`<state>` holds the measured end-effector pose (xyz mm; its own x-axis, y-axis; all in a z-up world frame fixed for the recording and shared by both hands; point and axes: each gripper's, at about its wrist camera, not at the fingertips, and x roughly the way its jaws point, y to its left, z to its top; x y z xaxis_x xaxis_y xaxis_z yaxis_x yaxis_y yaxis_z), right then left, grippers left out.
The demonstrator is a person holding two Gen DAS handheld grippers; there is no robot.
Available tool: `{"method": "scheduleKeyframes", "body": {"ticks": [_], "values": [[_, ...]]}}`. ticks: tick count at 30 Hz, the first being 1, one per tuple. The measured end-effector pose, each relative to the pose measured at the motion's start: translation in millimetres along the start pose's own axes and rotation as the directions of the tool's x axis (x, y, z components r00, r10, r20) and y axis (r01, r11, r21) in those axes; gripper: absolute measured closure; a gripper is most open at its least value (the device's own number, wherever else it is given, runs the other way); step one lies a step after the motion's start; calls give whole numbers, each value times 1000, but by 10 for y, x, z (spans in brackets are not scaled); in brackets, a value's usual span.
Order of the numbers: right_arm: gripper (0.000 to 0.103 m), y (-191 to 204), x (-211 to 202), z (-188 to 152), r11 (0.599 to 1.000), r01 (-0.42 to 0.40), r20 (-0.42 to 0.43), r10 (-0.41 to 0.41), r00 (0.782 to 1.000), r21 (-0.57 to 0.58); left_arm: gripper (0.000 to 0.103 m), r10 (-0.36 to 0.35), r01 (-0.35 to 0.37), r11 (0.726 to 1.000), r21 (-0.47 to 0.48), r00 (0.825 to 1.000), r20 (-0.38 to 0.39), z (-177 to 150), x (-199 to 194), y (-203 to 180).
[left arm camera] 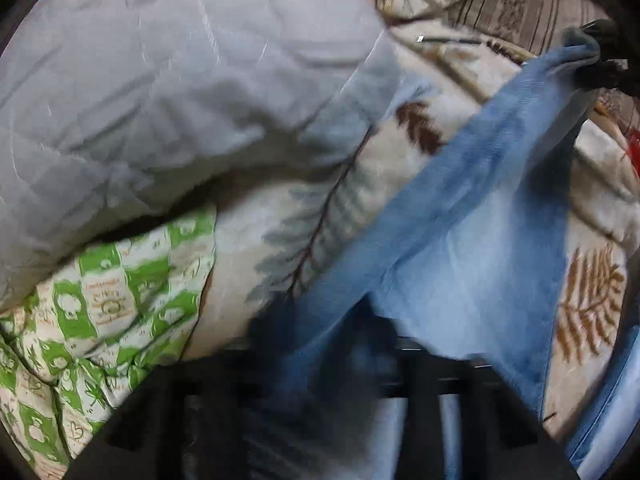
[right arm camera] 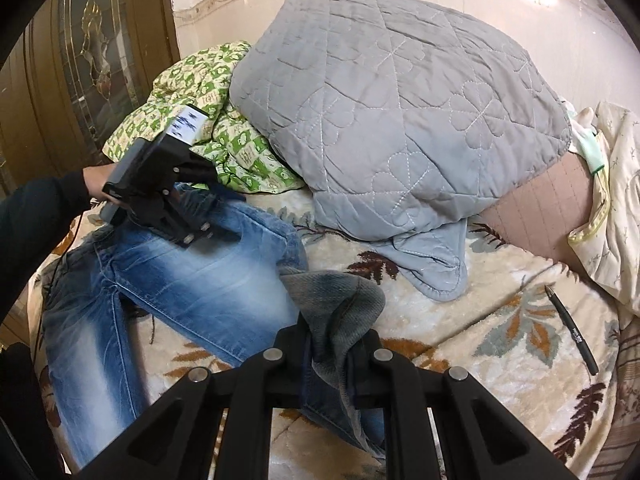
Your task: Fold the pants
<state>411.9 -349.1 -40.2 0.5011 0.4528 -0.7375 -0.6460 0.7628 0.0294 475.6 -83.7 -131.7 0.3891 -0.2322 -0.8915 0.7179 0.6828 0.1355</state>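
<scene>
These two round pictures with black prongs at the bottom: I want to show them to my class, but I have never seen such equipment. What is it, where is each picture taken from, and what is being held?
No robot here: a person holds a two-finger gripper in each hand, each with a wide-angle camera looking along its fingers.

The right wrist view shows the right gripper shut on a hem of the blue jeans, which lie on a leaf-patterned blanket. The left gripper grips the jeans near the waist. Nearby are a grey quilt, a green checked quilt and a pen.

The left wrist view is blurred; denim runs between its fingers.
</scene>
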Motion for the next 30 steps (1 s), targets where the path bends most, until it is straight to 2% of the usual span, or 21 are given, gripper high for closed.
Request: {"method": "scheduleKeyframes", "body": {"ticks": [2,3,7,13,18,23,29,30], "values": [[90,7,33,-6,1000,5,-4,-5,1000,-1,92,-34,34,999,-8,999,-1,-39,1,34],[90,5,44,-9,1000,8,-4,-8,1000,1,94,-33,33,999,-1,999,2,-62,-5,32],[90,-6,22,-4,999,25,6,-25,1000,22,97,13,-14,1000,15,999,31,-125,-144,-50],[90,100,-302,-18,994,108,19,-109,994,26,97,120,-126,990,55,987,110,-191,-803,-393],[90,366,-639,-91,981,195,11,-195,981,-6,97,217,-228,970,79,968,128,-271,-1358,-855],[90,636,-1007,-263,972,235,6,-235,972,-29,97,292,-298,954,22,945,146,-463,-1767,-1395],[90,939,-1137,-637,938,312,-9,-317,949,-152,97,381,-375,924,-72,906,186,-765,-1923,-2104],[90,952,-1103,-696,932,319,-13,-326,945,-173,97,380,-369,925,-92,905,188,-793,-1912,-2162]]}}
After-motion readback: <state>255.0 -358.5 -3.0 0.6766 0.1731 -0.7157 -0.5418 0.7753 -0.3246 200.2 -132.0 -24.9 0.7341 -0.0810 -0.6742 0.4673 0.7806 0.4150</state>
